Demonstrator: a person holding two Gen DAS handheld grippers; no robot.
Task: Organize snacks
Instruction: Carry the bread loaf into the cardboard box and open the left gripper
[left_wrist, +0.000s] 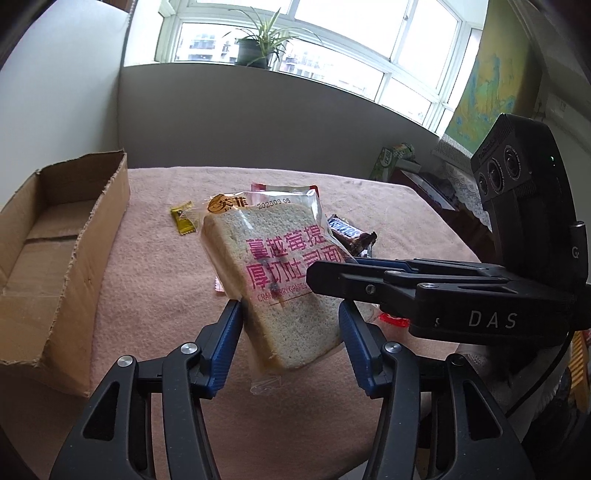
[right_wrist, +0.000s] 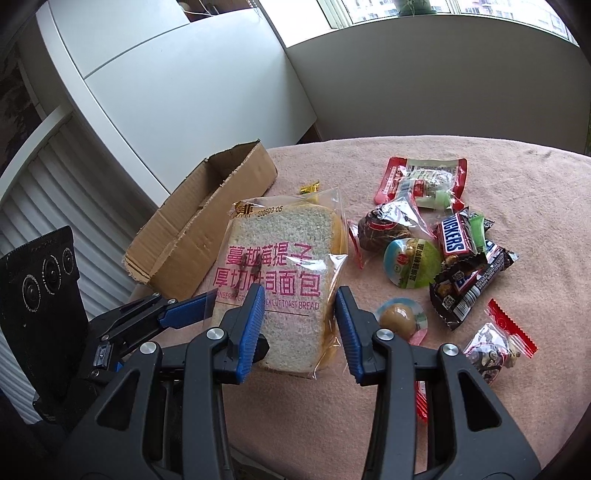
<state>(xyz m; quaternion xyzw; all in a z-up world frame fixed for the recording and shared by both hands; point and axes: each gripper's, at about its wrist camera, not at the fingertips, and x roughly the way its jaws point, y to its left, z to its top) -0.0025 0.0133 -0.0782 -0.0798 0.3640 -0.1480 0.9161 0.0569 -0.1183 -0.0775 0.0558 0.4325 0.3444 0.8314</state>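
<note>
1. Left gripper (left_wrist: 291, 314) clamped on the near end of the bagged toast slice (left_wrist: 273, 280); blue pads press both sides, and the bag is lifted and tilted above the cloth.
2. Right gripper (right_wrist: 300, 306) clamped on the same bag (right_wrist: 280, 273) from the other side; its arm crosses low right in the left view.
3. Cardboard box (left_wrist: 55, 243) sits at the left edge of the tabletop (left_wrist: 155, 295), top open, inside bare, with a torn, ragged rim facing the bag.
4. A bare strip of pink cloth lies between bag and box.
5. Yellow candy (left_wrist: 181, 218) lies mid-table, behind the bag.
6. Snack pile toward the right edge: Snickers bars (right_wrist: 456, 240), red-edged pouch (right_wrist: 424, 181), green egg pack (right_wrist: 413, 267), small red-sealed bag (right_wrist: 495, 350).
7. Far edge of the tabletop is free of items.
</note>
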